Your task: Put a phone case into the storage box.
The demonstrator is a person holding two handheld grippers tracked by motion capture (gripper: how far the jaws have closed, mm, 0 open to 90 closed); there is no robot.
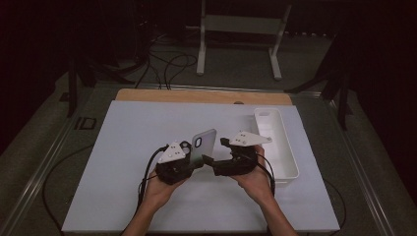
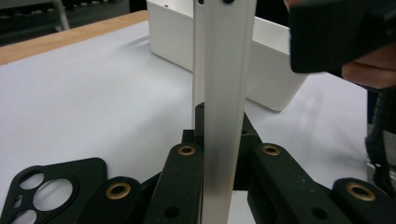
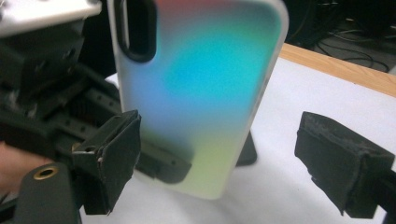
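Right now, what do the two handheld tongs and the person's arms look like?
Both tongs, left and right, are black and blocky, each topped by a grey three-cornered plate with a black cable trailing back. Brass-ringed holes dot the links; the right jaws carry black foam pads. Forearms show no sleeves.

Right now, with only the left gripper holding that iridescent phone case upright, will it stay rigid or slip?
The phone case looks thin and hollow, so probably light. It stands straight above the left gripper, which is shut on its lower end, suggesting fair stiffness. Its glossy surface may be slippery. The right gripper is open around it without touching.
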